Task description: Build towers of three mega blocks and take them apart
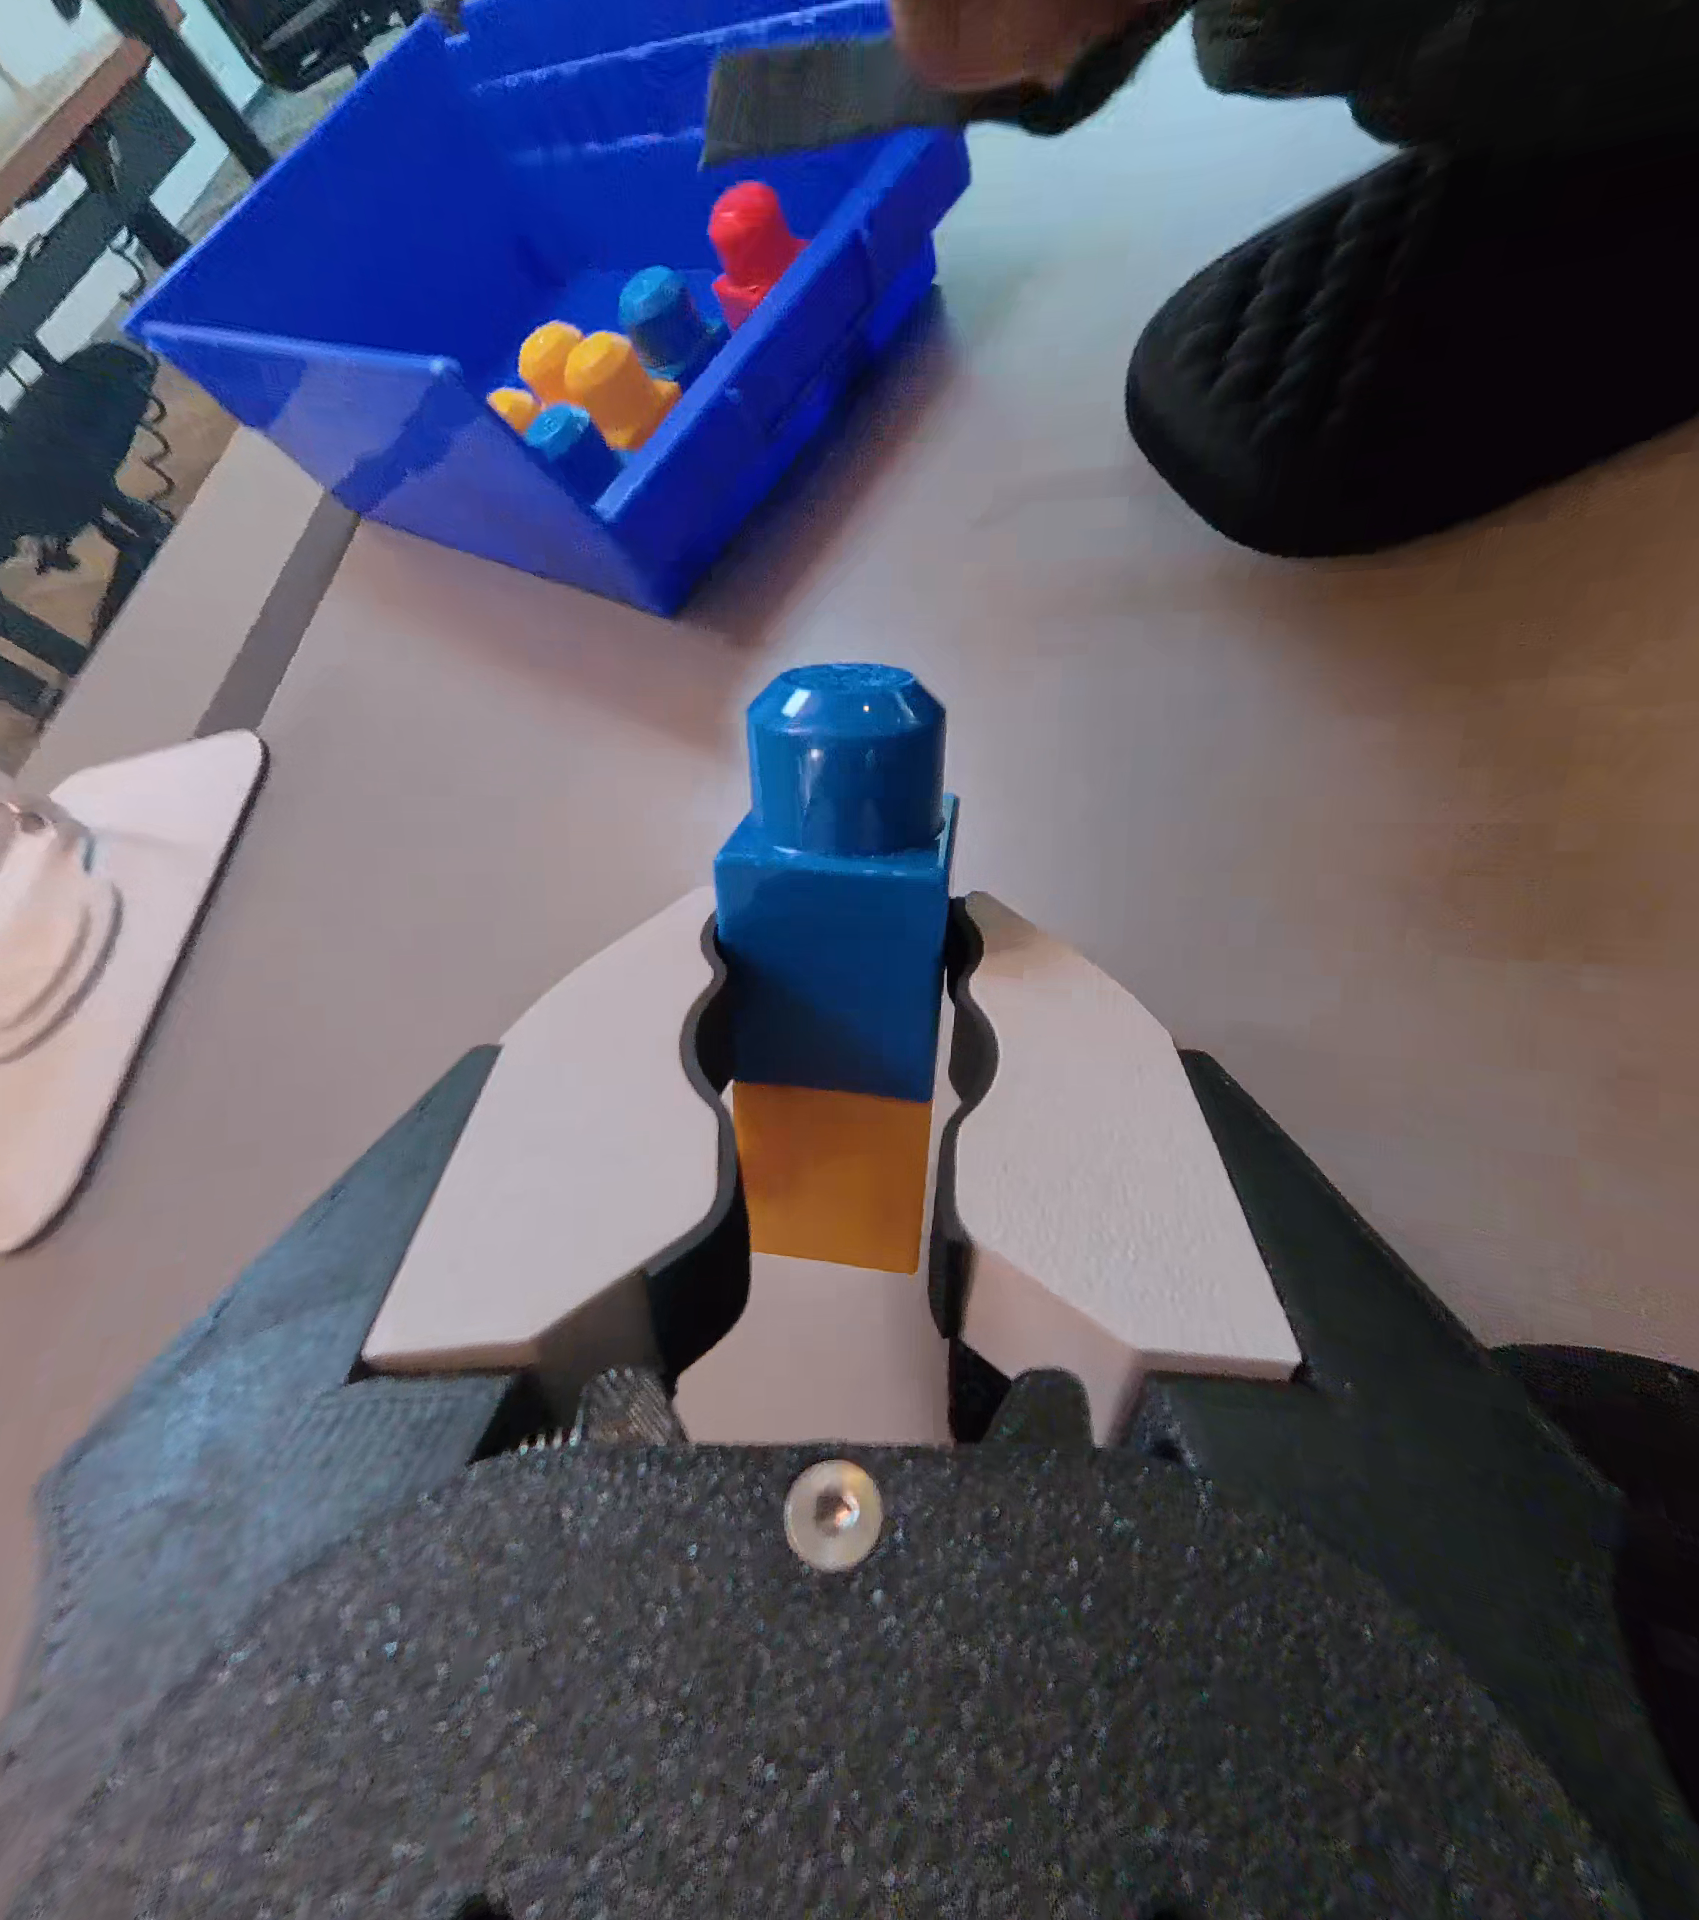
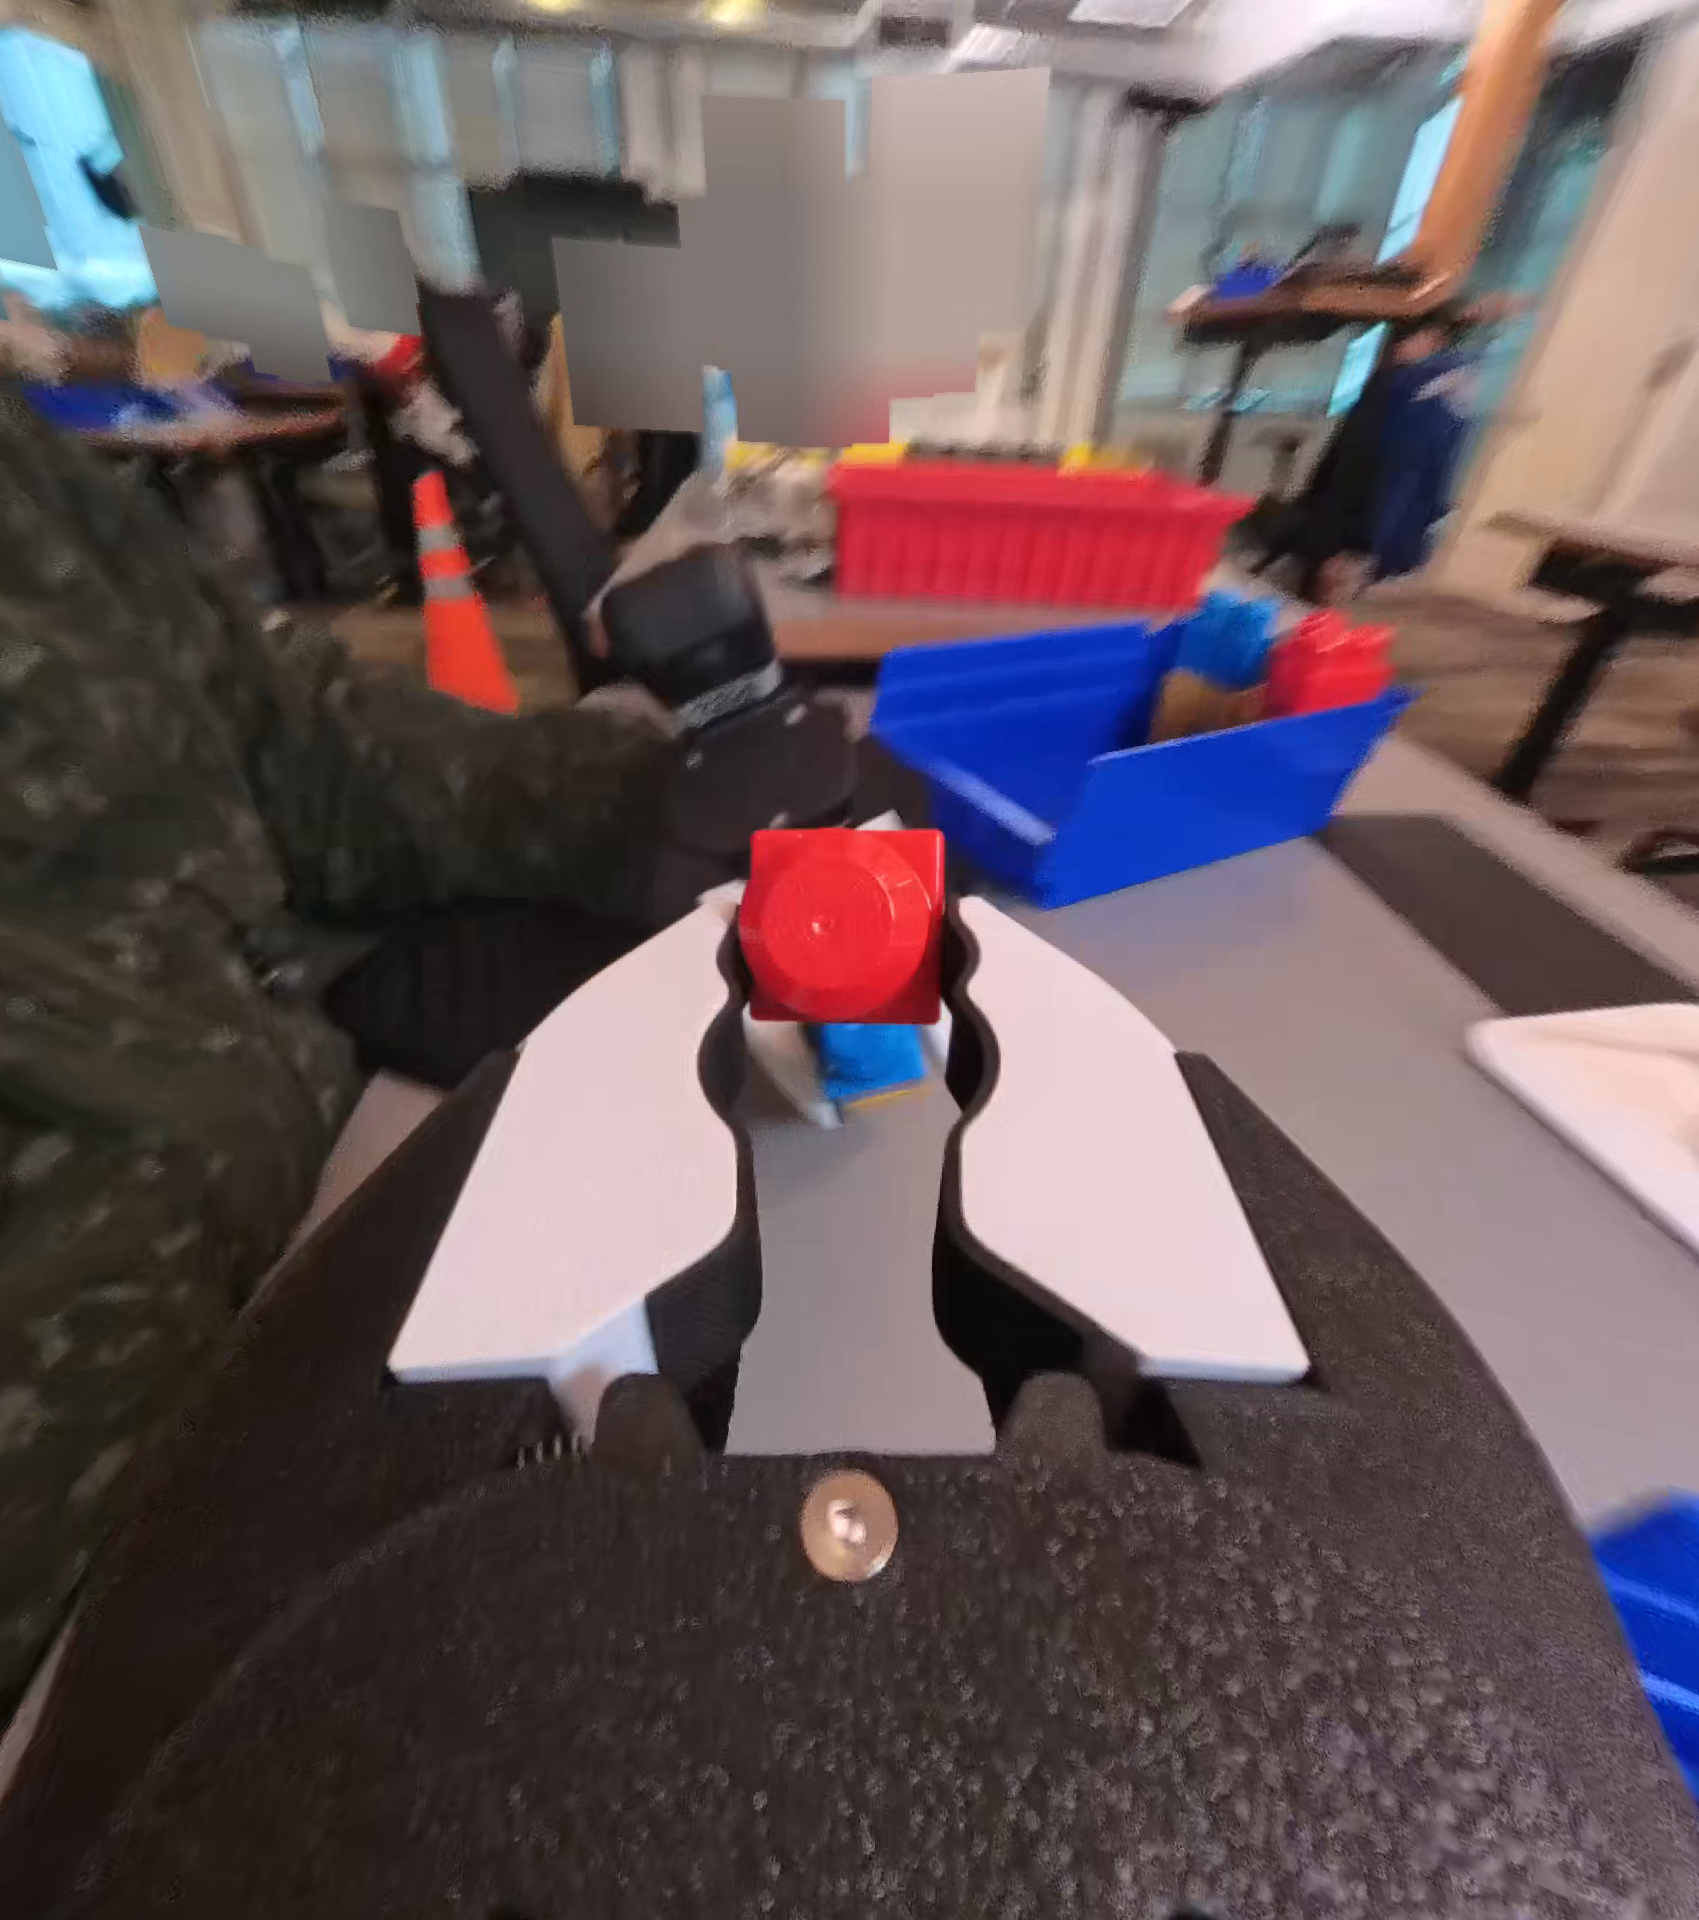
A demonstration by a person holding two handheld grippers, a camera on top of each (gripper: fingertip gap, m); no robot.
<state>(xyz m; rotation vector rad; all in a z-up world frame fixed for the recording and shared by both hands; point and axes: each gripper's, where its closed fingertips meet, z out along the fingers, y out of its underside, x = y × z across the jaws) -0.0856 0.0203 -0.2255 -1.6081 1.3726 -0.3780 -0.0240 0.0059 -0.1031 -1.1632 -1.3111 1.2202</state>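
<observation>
Left wrist view: your left gripper [image 1: 837, 1023] is clenched on a blue block [image 1: 832, 977] stacked on an orange block [image 1: 832, 1179], stud pointing to 12 o'clock.
Bin: the blue bin [image 1: 388, 270] sits on the table [image 1: 1240, 831] toward 11 o'clock, holding loose orange blocks [image 1: 596, 387], a blue one [image 1: 663, 317] and a red one [image 1: 749, 255].
Right wrist view: your right gripper [image 2: 840, 940] is grasping a red block [image 2: 837, 930] at its fingertips, stud facing the camera.
Stack: the blue-and-orange pair [image 2: 871, 1062] shows just below the red block, blurred.
Second bin view: the bin [image 2: 1209, 790] lies toward 2 o'clock.
</observation>
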